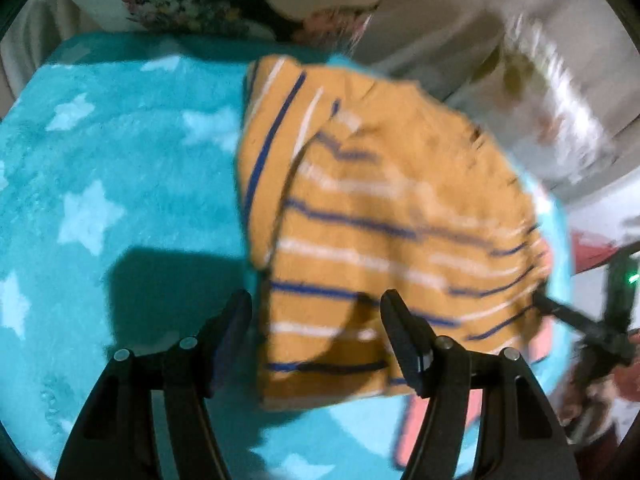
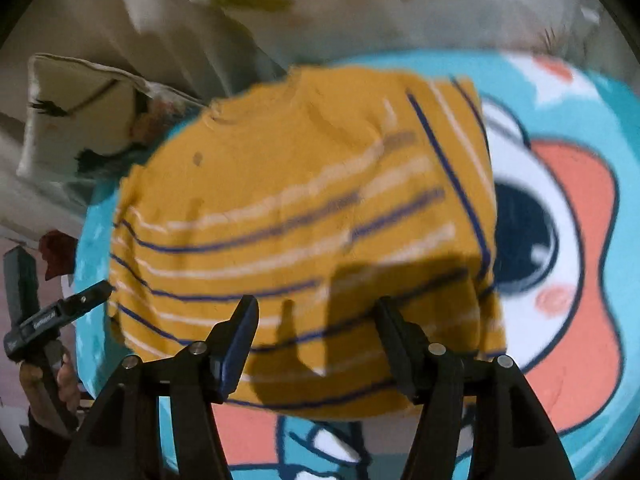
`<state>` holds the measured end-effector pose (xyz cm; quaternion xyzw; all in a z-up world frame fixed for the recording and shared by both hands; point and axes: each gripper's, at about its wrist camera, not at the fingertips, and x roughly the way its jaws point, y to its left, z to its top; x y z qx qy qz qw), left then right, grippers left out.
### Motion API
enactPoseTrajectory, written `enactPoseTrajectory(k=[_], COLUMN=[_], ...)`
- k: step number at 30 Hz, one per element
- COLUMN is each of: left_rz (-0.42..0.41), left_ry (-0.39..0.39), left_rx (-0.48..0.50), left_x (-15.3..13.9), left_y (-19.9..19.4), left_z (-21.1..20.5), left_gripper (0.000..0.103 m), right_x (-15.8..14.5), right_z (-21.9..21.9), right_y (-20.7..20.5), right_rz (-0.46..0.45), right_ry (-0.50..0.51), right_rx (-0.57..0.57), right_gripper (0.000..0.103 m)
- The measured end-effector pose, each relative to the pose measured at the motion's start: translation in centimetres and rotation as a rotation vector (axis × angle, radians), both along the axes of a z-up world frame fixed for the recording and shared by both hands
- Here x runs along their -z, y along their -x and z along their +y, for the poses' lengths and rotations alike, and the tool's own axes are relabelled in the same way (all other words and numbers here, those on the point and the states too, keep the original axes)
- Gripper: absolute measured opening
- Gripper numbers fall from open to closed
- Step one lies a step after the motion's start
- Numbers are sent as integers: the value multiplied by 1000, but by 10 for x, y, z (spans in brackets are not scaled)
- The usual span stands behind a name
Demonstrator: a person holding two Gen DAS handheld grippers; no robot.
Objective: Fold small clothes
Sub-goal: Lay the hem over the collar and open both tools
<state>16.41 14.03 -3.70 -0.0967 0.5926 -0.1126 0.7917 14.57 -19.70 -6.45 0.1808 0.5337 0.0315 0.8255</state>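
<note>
A small mustard-yellow garment (image 1: pixel 372 220) with blue and white stripes lies folded on a turquoise blanket (image 1: pixel 120 168). It also shows in the right wrist view (image 2: pixel 304 208). My left gripper (image 1: pixel 316 300) is open and empty, its fingers just above the garment's near edge. My right gripper (image 2: pixel 316 304) is open and empty over the garment's near edge. The right gripper also shows at the garment's far right edge in the left wrist view (image 1: pixel 560 312); the left gripper shows at the left in the right wrist view (image 2: pixel 80 300).
The blanket has white stars and a cartoon face with a big eye (image 2: pixel 524 236) and orange patches (image 2: pixel 576 280). Floral cushions (image 1: pixel 172 0) and a cream pillow (image 2: pixel 80 116) lie beyond the blanket. Pale bedding (image 1: pixel 540 80) is at the right.
</note>
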Motion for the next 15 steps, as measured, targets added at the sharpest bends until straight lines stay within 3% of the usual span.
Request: enactPoseTrajectory(k=[2, 6, 10, 12, 13, 15], left_rz=[23, 28, 33, 35, 35, 16], left_ry=[-97, -168, -207, -213, -215, -216], left_rx=[-18, -56, -115, -154, -170, -200], left_x=[12, 15, 15, 14, 13, 6], left_y=[1, 7, 12, 17, 20, 28], left_z=[1, 10, 25, 33, 36, 46], left_gripper=[66, 66, 70, 71, 71, 71], right_x=[12, 19, 16, 19, 21, 18], right_z=[-9, -43, -75, -89, -100, -117], right_y=[0, 7, 14, 17, 21, 31], right_rz=[32, 51, 52, 101, 95, 68], right_ry=[18, -4, 55, 235, 215, 103], right_rx=[27, 87, 151, 208, 218, 245], right_gripper=[65, 63, 59, 68, 76, 76])
